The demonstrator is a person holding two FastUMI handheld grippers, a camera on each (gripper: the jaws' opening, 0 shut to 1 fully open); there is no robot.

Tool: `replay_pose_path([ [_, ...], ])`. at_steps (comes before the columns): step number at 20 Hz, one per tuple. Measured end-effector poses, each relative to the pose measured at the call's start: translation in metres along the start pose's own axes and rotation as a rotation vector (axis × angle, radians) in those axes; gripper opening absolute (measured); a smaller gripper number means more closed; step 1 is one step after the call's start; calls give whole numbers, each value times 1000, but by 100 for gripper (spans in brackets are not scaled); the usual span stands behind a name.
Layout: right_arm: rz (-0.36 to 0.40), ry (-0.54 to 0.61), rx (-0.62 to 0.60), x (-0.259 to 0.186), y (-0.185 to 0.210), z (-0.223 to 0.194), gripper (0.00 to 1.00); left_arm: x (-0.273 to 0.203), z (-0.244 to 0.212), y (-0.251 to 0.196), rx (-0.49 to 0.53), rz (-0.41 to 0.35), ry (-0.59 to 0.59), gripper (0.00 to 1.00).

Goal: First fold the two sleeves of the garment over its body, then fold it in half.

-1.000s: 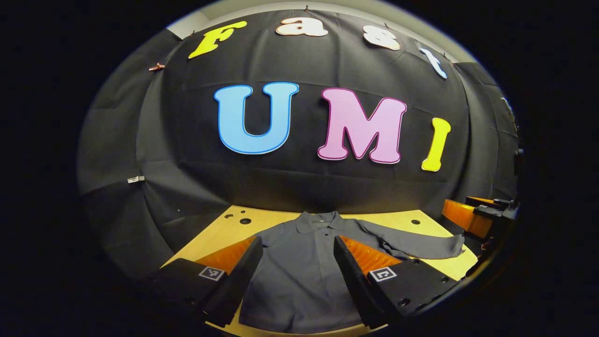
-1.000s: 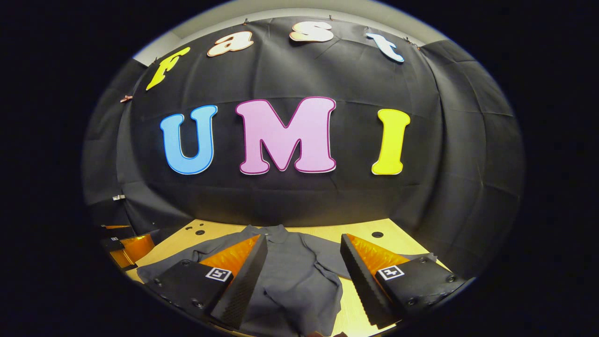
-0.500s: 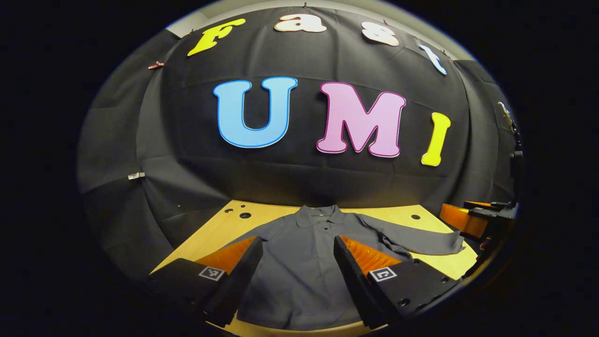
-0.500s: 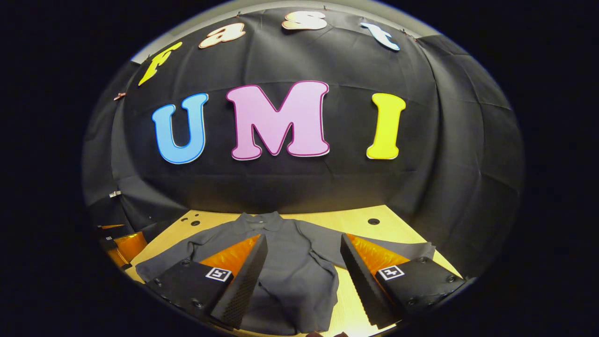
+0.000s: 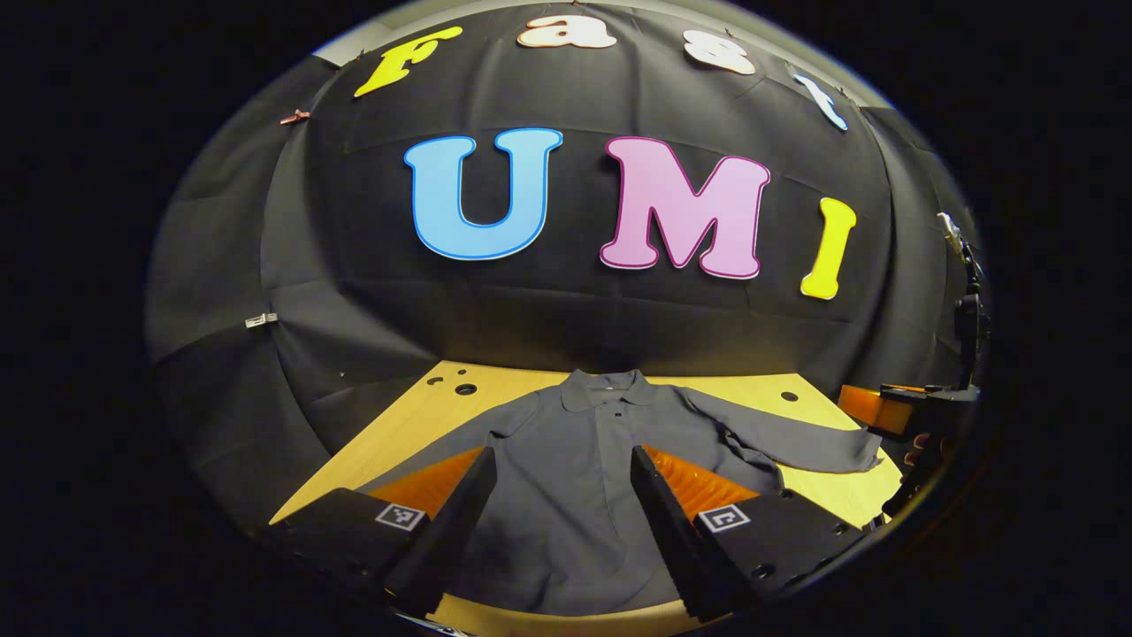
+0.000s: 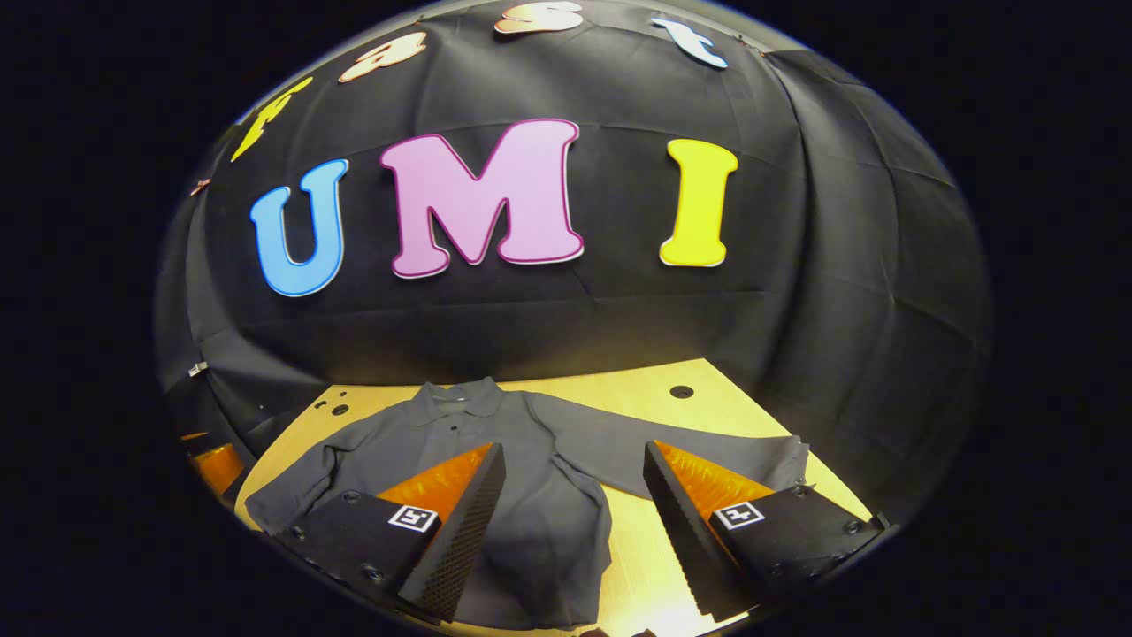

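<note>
A grey long-sleeved collared shirt [image 5: 566, 478] lies flat and face up on the wooden table [image 5: 416, 416], collar toward the back wall. In the left gripper view its right-hand sleeve [image 5: 805, 447] stretches out to the table's right edge. My left gripper [image 5: 559, 491] hovers open above the shirt's body, holding nothing. The right gripper view shows the same shirt [image 6: 531, 513], one sleeve [image 6: 699, 456] reaching right and the other sleeve [image 6: 292, 487] lying at the left. My right gripper [image 6: 573, 500] is open above the shirt's right side, empty. The other gripper [image 5: 893, 411] appears at the far right.
Round holes [image 5: 465, 389] mark the back corners of the table, another hole [image 6: 681, 391] at the back right. Black cloth walls close in behind and at both sides. A stand with a clamp [image 5: 964, 301] rises at the far right.
Both grippers have risen and tilted down a little, so more of the table and shirt comes into sight. The shirt has not moved.
</note>
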State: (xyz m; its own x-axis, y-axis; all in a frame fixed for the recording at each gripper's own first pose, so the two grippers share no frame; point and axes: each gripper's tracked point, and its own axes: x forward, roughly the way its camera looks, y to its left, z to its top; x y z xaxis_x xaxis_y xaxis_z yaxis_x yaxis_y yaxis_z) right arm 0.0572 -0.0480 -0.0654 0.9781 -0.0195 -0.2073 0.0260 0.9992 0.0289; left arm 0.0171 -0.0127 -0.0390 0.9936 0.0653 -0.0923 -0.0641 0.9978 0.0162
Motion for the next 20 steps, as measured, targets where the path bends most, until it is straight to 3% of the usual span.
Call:
replay_pose_path([
  [7,-92,77,95,28,-59,-21,97,11,-18,0,-13,39,49,96],
  [12,-182,139,79,46,-112,-41,99,21,-28,5,-41,98,91,96],
  [20,-303,209,197,85,-192,-69,99,38,-47,-5,-17,133,163,96],
])
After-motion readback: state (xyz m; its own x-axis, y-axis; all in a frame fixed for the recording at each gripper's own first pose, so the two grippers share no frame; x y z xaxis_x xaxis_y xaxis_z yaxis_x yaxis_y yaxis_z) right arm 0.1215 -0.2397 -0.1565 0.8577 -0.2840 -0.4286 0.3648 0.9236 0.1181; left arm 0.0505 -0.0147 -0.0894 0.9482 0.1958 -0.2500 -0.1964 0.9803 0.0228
